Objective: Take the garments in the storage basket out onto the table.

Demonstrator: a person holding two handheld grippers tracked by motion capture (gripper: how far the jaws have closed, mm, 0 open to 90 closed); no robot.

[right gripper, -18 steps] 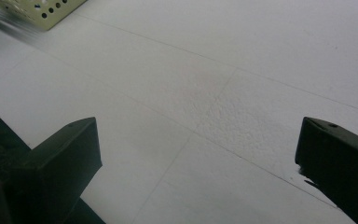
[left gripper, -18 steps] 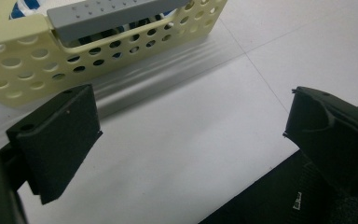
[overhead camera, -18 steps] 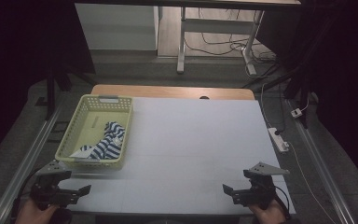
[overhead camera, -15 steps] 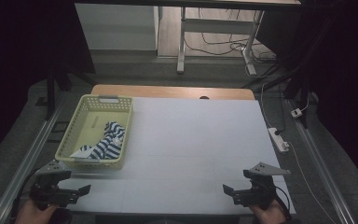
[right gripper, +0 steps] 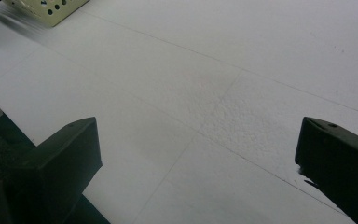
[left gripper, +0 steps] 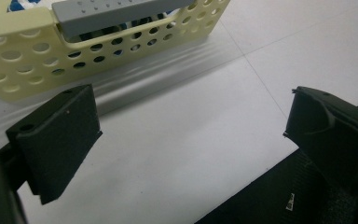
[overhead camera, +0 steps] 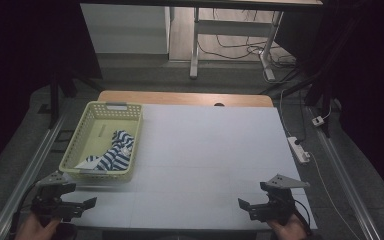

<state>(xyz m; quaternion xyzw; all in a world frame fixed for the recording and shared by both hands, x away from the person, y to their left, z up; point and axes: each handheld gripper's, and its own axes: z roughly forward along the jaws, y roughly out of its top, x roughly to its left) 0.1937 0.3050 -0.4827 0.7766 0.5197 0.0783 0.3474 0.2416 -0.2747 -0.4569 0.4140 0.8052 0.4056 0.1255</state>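
Since the earlier frames almost nothing has shifted: both claws sit where they were, low in the high view, and the basket has not moved.

The left claw rests at the lower left of the high view, just below the basket, its jaws spread wide with nothing between them. The right claw sits at the lower right, well apart from everything, jaws equally wide and empty.

The pale yellow plastic basket stands at the left of the counter, its walls pierced with round holes and a grey handle strip on its near rim. Inside it, toward the near end, lies a crumpled blue-and-white striped cloth, soft and bunched; this is probably what will be handled.

The counter's white covering looks smooth and matte, with faint seam lines.

Likely risks: a claw reaching in could catch the basket's rim or perforated wall and drag the light basket along the slick surface. The limp cloth may also snag on the holes or slip from a shallow pinch.
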